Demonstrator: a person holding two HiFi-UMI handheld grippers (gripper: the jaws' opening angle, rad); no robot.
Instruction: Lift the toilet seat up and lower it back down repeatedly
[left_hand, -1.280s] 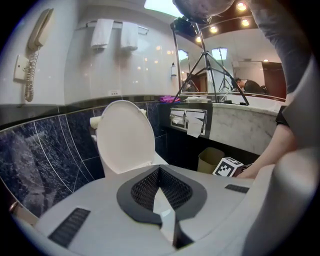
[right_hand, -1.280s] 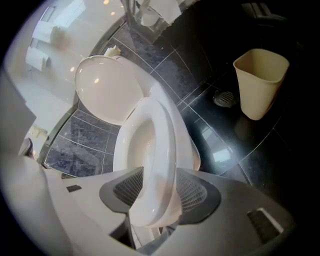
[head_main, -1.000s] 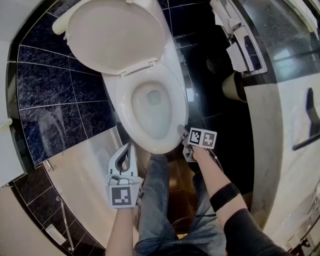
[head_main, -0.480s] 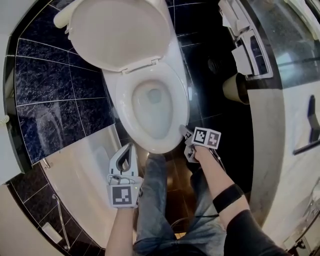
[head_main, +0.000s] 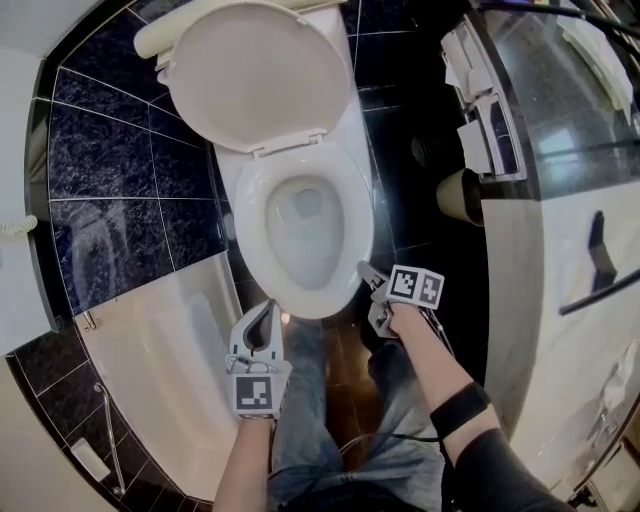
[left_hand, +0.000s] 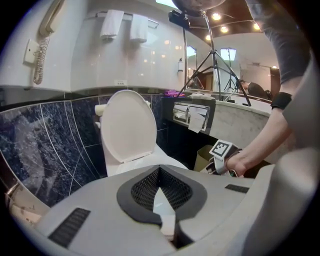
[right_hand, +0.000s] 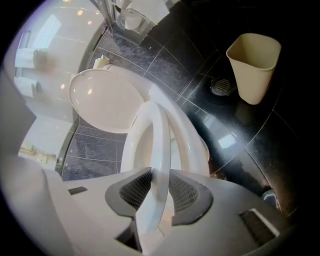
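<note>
Toilet seat (right_hand: 157, 130) sits pinched at its front rim in our right claw (right_hand: 159, 176), jaws just closing on it; its ring runs away from us toward the raised lid (right_hand: 102, 102).

White toilet seat (right_hand: 161, 150) and lid (head_main: 262, 75); dark blue marbled wall tiles (head_main: 110, 160) with pale grout lines; glossy black floor (right_hand: 200, 75); beige bin (right_hand: 253, 65).

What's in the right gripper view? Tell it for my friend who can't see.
The right hand-held gripper pinches the rim of the white toilet seat, its jaws having just closed further, with the seat lifted off the bowl. Behind stands the open lid; a beige bin sits on the dark floor.
</note>
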